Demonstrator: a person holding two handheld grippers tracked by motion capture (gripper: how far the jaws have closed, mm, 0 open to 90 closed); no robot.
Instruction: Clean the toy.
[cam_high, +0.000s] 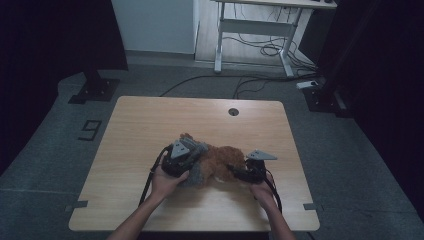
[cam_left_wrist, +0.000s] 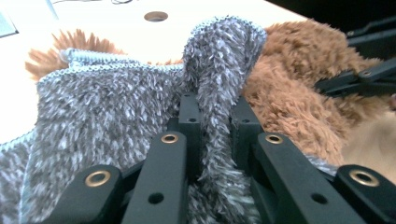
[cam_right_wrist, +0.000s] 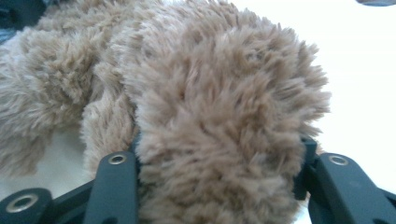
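Evidently the left claw (cam_left_wrist: 212, 140) pinched a fold of grey fuzzy cloth (cam_left_wrist: 93, 107) mid-tabletop (cam_high: 150, 120), while the right claw (cam_right_wrist: 219, 158) bracketed the brown plush (cam_right_wrist: 210, 93) just beside it.

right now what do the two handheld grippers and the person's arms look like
Both are black handheld tools. The left gripper and the right gripper each carry a grey three-cornered plate on top and trail a black cable toward the table's near edge. In the gripper views the jaws are flat matte black bars with brass-ringed holes and plain screw holes. The forearms are bare, with no sleeves showing.
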